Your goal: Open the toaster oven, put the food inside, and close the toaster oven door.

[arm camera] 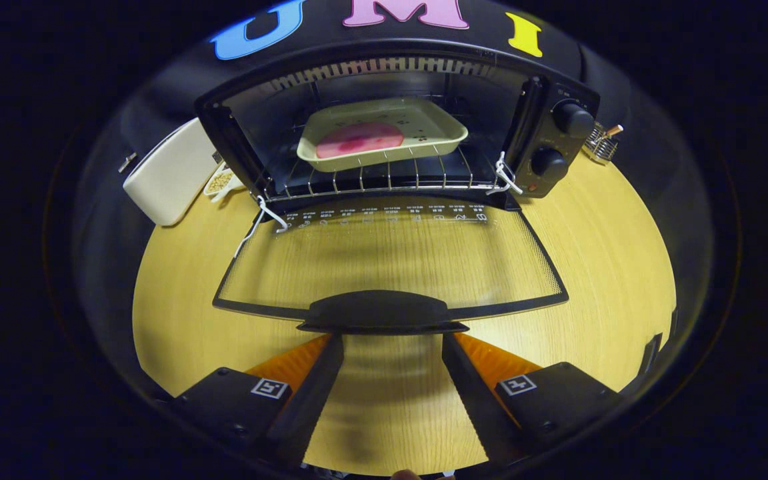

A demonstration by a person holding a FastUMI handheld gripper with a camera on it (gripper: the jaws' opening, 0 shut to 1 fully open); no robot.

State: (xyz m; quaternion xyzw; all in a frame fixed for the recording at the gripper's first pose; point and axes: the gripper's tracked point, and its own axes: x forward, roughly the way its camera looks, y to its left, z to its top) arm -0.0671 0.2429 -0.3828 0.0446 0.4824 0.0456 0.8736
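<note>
The black toaster oven (551, 143) stands on the wooden table with its glass door (391, 257) folded down flat toward me. Inside, on the wire rack (384, 179), sits a pale green tray (437, 130) holding a pink slice of food (359, 139). The door's black handle (381, 312) lies just ahead of my fingertips. My gripper (392, 337) is open, its two fingers spread wide with bare table between them, the tips reaching just under the handle's edge. I cannot tell whether they touch it.
A cream-white box (167, 173) leans left of the oven, with a small dish of grains (219, 181) beside it. A small metal wire object (601, 143) sits right of the oven. The wooden table (624, 260) spreads out on both sides of the door.
</note>
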